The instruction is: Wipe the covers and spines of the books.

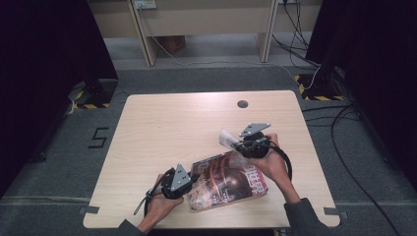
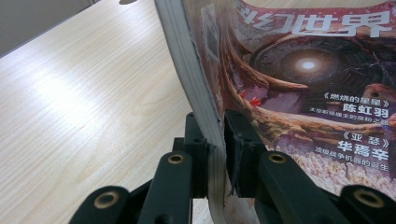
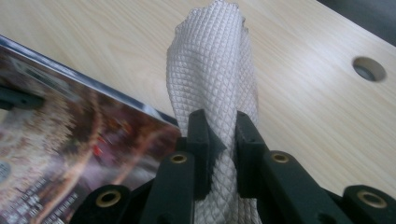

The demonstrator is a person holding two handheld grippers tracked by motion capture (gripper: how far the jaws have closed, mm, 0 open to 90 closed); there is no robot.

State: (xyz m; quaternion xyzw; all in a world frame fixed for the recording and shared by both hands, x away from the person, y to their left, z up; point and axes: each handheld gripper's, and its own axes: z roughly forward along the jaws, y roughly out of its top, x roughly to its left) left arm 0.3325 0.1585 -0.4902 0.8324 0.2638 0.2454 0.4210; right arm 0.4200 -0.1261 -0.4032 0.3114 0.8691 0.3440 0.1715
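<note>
Nearest, the left gripper [image 1: 189, 181] has its jaws clamped on the magazine's [image 1: 227, 180] near edge, apparently pinning it to the counter [image 1: 162, 123] so it cannot slide. Beyond it, the right gripper [image 1: 235, 144] pinches a bunched white cloth [image 1: 227, 137] at the magazine's far corner, probably to wipe the cover.

White diamond-mesh cloth [image 3: 212, 70] between the black right claw [image 3: 219, 135]; reddish-brown magazine cover [image 2: 303, 84] (white lettering); pale wood-grain worktop [image 1: 172, 123].
</note>
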